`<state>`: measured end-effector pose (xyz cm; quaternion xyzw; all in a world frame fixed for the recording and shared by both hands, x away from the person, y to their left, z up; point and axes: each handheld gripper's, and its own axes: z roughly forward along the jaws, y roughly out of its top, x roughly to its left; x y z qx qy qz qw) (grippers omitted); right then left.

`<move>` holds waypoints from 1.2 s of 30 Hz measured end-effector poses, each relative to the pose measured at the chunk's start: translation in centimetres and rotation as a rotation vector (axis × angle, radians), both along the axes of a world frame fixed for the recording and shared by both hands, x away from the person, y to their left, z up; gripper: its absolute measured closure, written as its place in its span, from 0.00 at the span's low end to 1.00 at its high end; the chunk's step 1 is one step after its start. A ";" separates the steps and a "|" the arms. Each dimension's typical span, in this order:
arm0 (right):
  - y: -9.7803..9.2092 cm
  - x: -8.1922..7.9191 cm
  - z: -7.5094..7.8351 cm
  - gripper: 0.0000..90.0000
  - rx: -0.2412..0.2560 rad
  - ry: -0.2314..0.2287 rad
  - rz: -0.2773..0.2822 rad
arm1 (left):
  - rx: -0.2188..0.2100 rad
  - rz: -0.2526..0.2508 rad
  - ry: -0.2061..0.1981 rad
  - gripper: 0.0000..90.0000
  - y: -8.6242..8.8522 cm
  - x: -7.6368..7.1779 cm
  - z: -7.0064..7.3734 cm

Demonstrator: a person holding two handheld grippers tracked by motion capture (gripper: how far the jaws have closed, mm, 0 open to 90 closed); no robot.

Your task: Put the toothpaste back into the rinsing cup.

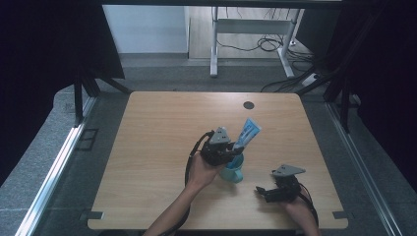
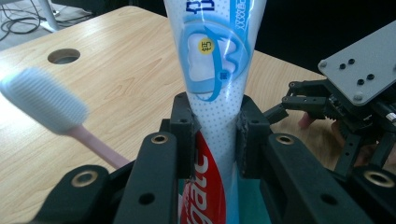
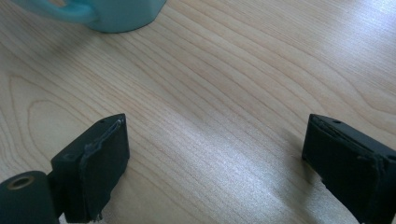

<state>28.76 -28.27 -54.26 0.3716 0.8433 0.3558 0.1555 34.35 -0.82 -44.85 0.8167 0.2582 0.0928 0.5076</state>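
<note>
We found the left hand-held gripper [image 2: 215,135] clenched on a toothpaste tube [image 2: 215,70], its 2 black jaws pressing the tube from either side where the dotted white print met the red lettering. The tube rose beyond the jaws, tilted up and away from the hand. Directly beneath this hand-held gripper stood a teal cup [image 1: 233,172] on the table [image 1: 157,147], and the tube's lower end ran down toward it. A toothbrush [image 2: 46,105] with a white head and pink neck leaned out just to the left of the jaws, close beside the tube.

We saw the right hand-held gripper [image 3: 215,163] released, its 2 jaws spread wide with bare wood between them, held low over the table. The cup lay ahead of it and off to its left, near but apart. In the high view this hand-held gripper [image 1: 259,191] sat well clear of the left one, its jaws pointing toward the cup.
</note>
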 end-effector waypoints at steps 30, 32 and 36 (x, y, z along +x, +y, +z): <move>0.0 0.0 0.0 0.08 -0.001 0.002 0.001 | 0.049 0.009 -0.001 0.80 -0.4 -0.6 -1.0; 0.0 0.0 0.0 0.08 -0.001 0.002 0.001 | 0.049 0.010 -0.003 0.79 -0.3 -0.7 -1.1; 0.0 0.0 0.0 0.08 -0.002 0.003 0.001 | 0.070 0.009 -0.016 0.79 -0.3 -0.9 -1.2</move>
